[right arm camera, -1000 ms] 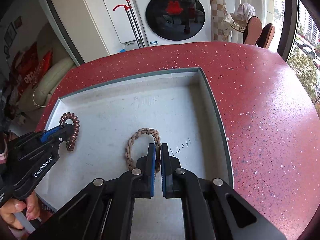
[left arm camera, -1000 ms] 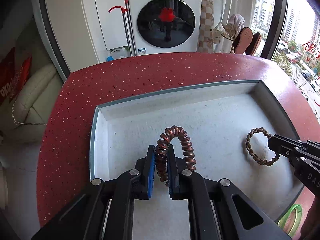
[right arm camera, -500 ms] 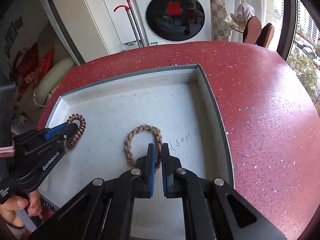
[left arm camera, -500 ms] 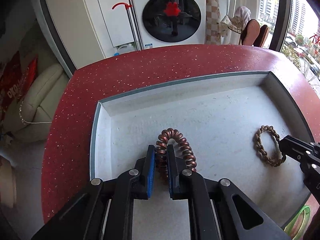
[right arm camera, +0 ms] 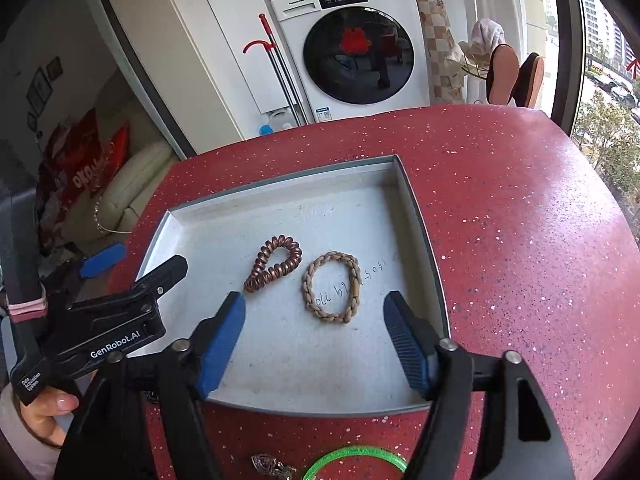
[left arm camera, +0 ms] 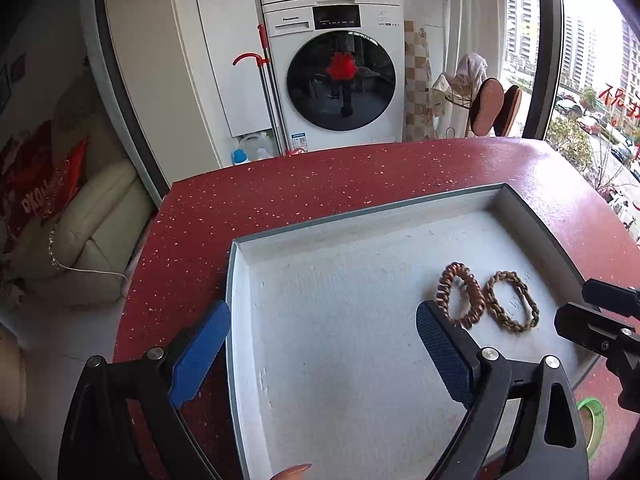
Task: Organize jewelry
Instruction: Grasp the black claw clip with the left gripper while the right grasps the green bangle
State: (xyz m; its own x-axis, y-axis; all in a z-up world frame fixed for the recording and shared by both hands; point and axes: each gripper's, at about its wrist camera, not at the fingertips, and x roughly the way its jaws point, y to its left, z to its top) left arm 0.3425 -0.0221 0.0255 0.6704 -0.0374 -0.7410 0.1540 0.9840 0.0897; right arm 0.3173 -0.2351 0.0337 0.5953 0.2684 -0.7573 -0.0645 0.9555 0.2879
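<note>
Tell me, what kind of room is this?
Probably a home laundry corner by a living area: a front-loading washing machine stands behind the red speckled counter, a mop leans beside it, and a cream sofa sits off to the side.

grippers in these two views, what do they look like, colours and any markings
Both the left gripper and the right gripper are matte black, angular frames with silver bolts at the joints and blue ribbed pads on the fingers. Seen from the right wrist, the left one carries white "GenRobot.AI" and "Data Acquisition System" lettering. A pink band wraps its handle.
</note>
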